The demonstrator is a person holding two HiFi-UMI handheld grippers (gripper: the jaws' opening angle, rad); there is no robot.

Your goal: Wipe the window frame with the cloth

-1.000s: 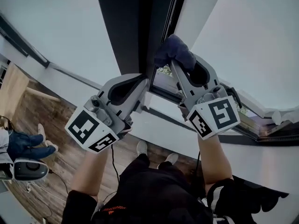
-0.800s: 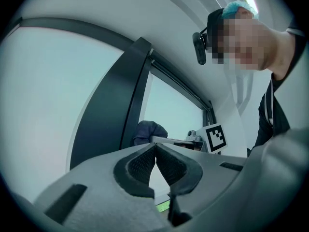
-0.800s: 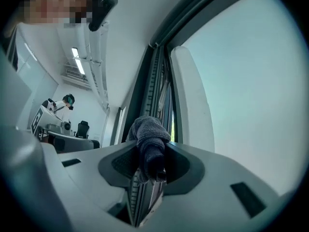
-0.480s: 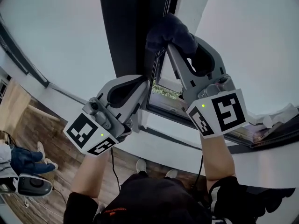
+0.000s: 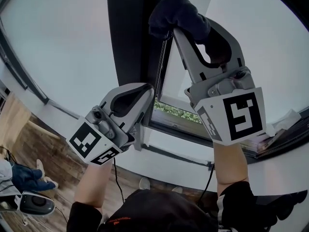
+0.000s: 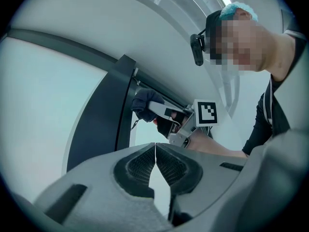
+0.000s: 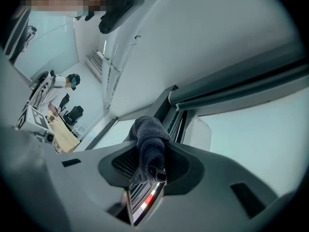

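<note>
The dark cloth [image 5: 175,12] is held bunched between the jaws of the right gripper [image 5: 186,32], which are closed on it, with a wad left protruding beyond the tips. It is raised high and appears to be pressed against the inner edge of the dark upright of the window frame [image 5: 129,42], just beside the seam where the white sash meets it. In the left gripper view the cloth [image 6: 143,105] is seen right at that same edge.

The left gripper [image 5: 145,92] is held lower, near the upright, with its jaws shut together and nothing between them; no part in the wiping is taken by it.

The wiping is judged to be under way on the upper stretch of the upright. No streaks, damp marks or dust lines can be made out on the frame, so it cannot be told how much is already cleaned. The lower part of the upright and the bottom rail [image 5: 179,129] are presumed to be left.
</note>
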